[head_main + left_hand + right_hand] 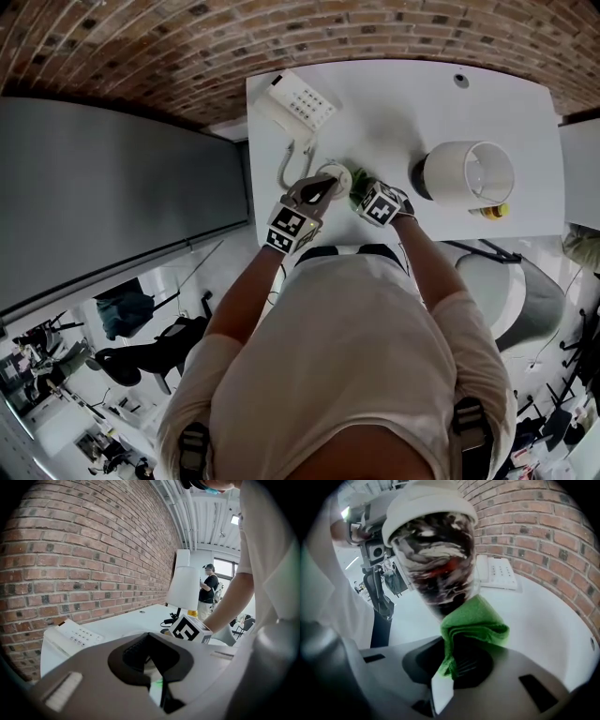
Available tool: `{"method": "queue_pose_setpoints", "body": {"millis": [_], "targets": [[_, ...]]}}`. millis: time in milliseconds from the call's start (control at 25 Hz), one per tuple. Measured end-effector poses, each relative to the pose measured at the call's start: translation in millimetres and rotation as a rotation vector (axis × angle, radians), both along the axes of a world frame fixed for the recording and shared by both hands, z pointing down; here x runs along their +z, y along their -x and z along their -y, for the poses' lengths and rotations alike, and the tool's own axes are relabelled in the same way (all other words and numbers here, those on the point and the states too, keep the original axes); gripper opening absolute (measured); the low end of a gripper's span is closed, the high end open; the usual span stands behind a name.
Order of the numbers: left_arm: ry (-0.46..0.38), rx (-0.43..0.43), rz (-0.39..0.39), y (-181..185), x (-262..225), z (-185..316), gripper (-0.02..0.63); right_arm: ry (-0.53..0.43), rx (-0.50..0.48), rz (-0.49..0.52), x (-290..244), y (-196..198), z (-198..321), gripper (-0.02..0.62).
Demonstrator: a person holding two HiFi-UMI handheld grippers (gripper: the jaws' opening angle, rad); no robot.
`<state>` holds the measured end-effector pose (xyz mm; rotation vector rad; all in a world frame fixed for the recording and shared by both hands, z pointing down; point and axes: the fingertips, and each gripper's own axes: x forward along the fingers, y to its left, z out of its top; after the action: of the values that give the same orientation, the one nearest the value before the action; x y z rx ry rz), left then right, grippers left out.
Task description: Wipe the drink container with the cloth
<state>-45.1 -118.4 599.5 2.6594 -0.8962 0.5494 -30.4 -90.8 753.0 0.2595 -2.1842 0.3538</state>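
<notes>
The drink container (436, 559), clear with dark contents and a white lid, stands close before my right gripper (457, 663). That gripper is shut on a folded green cloth (476, 620), which presses against the container's lower part. In the head view the container (335, 175) sits near the front edge of the white table (394, 94), with the green cloth (359, 192) just to its right. My left gripper (317, 190) reaches the container from the left and appears shut on it. In the left gripper view the jaws sit low in a dark opening and the left gripper (152, 667) shows little.
A white desk phone (300, 101) lies at the table's back left, its cord (284, 169) curling toward the container. A white lamp shade (464, 173) stands to the right with a small yellow object (495, 211) beside it. A brick wall (93, 550) runs behind. A person (208, 590) stands far off.
</notes>
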Motion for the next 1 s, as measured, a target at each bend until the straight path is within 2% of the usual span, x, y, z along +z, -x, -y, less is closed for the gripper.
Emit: {"method": "queue_pose_setpoints", "body": {"millis": [560, 800, 1000], "targets": [[-0.002, 0.004, -0.010, -2, -1, 0, 0.008, 0.063, 0.029, 0.059, 2, 40, -52, 0.043], [-0.030, 0.002, -0.010, -3, 0, -1, 0.008, 0.062, 0.185, 0.114, -10, 35, -53, 0.043], [-0.040, -0.026, -0.024, 1, 0, 0, 0.008, -0.024, 0.282, 0.128, -34, 14, -49, 0.043]]}}
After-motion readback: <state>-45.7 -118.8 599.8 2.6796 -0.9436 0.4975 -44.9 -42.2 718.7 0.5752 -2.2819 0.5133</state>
